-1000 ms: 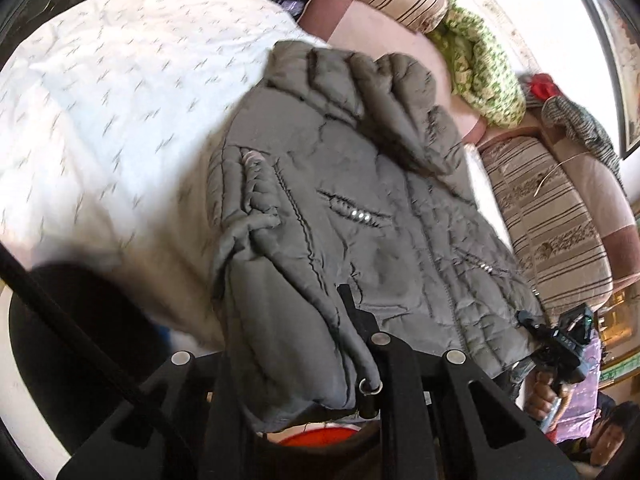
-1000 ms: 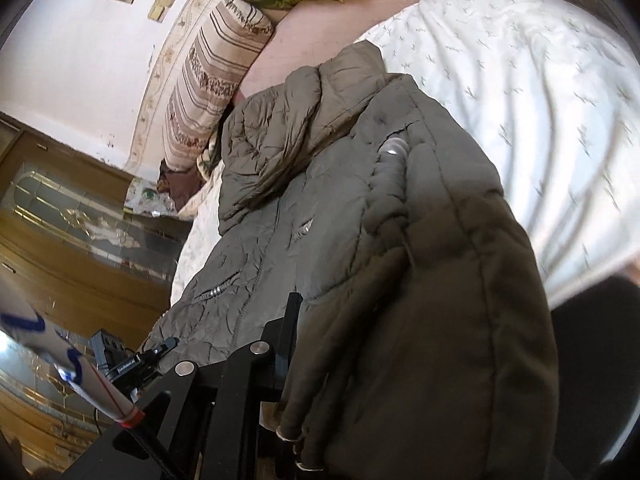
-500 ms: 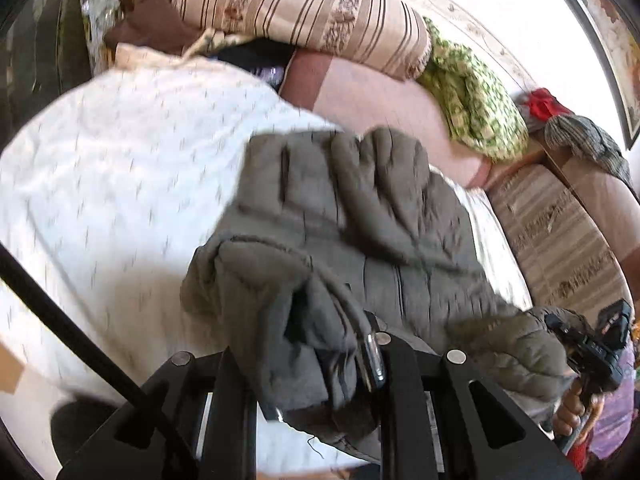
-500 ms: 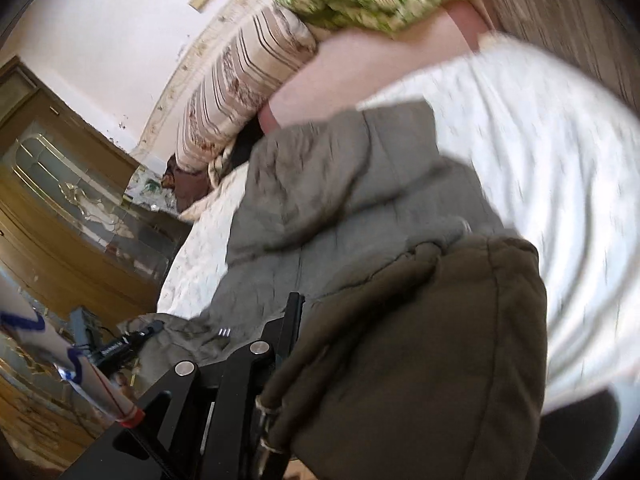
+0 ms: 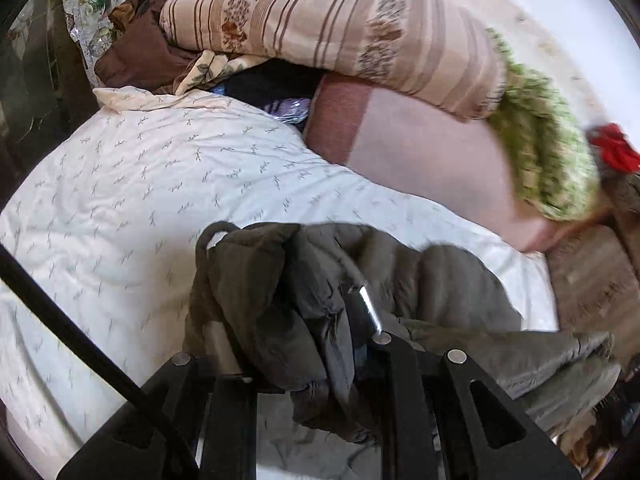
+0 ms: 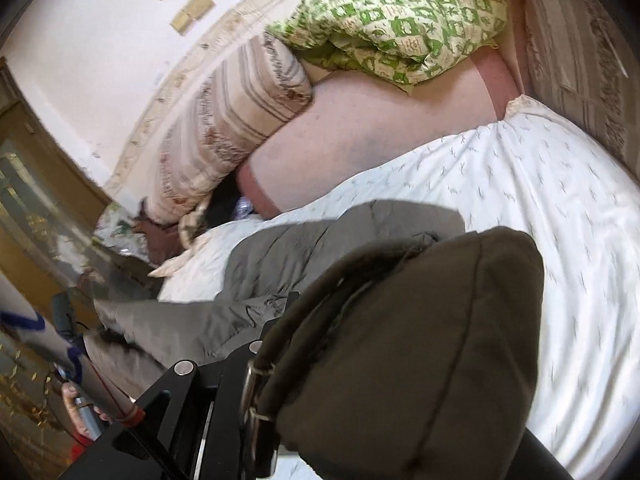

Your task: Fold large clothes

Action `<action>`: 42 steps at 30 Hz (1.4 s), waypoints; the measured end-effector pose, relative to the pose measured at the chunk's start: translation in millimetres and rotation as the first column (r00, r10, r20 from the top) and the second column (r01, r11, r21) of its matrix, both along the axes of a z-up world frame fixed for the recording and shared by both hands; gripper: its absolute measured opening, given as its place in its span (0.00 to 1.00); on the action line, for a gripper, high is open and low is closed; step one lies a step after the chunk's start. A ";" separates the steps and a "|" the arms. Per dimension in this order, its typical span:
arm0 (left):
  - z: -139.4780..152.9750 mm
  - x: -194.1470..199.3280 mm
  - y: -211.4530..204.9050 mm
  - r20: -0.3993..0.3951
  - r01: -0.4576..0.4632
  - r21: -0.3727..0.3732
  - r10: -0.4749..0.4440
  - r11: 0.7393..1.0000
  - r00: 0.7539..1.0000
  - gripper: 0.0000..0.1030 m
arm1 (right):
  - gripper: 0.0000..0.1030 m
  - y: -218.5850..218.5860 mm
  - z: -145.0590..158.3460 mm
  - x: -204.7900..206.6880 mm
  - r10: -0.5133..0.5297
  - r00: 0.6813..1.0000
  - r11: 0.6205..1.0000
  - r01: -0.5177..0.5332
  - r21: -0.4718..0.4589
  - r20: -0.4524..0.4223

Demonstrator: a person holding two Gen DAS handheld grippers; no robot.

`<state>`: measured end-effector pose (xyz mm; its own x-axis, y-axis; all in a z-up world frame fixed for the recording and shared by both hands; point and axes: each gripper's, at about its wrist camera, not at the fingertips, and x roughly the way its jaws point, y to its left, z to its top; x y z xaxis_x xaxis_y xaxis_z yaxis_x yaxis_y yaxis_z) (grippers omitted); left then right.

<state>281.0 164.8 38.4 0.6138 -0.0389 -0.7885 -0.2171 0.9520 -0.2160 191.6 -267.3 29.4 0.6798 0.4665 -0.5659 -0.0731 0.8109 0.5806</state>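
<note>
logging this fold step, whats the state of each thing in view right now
jacket: bunched, lifted at both gripped ends, rest trailing on the bedsheet
left gripper: shut on the jacket
right gripper: shut on the jacket
bedsheet: spread flat, lightly wrinkled
striped pillow: lying on the pink cushion
green patterned blanket: crumpled on the cushion

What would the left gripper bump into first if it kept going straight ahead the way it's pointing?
Probably the grey-green jacket itself: the left gripper is shut on its bunched fabric, which hangs right in front. Past that lies the white patterned bedsheet, with the pink cushion beyond; depth is hard to judge.
</note>
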 end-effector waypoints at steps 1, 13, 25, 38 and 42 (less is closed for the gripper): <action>-3.8 12.9 0.1 -0.011 -0.010 0.008 0.010 1.000 1.000 0.18 | 0.19 1.4 -2.1 16.1 -0.009 1.000 1.000 0.009 -0.007 -0.018; -64.3 111.2 -6.0 -0.095 -0.063 -0.017 0.061 0.998 0.994 0.31 | 0.22 -8.8 -81.2 150.6 -0.110 0.952 0.989 0.132 0.060 -0.285; 27.2 21.2 -1.7 0.058 0.037 -0.044 -0.034 0.998 0.998 0.63 | 0.84 -6.7 -2.5 93.4 -0.162 0.982 0.987 0.161 -0.016 -0.092; -47.6 36.1 -129.5 -0.028 0.191 0.115 -0.189 0.975 0.982 0.65 | 0.84 83.2 -23.0 77.1 -0.047 0.998 0.887 0.024 -0.461 -0.039; -78.4 86.9 -138.2 -0.090 0.166 0.206 -0.150 0.964 0.984 0.70 | 0.84 76.6 -53.9 113.3 -0.074 0.994 0.878 0.028 -0.477 -0.077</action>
<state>367.9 26.6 -40.0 0.5535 0.0416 -0.8318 -0.0677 0.9977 0.0048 304.9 -190.7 -24.5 0.6310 0.0924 -0.7703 0.0098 0.9919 0.1270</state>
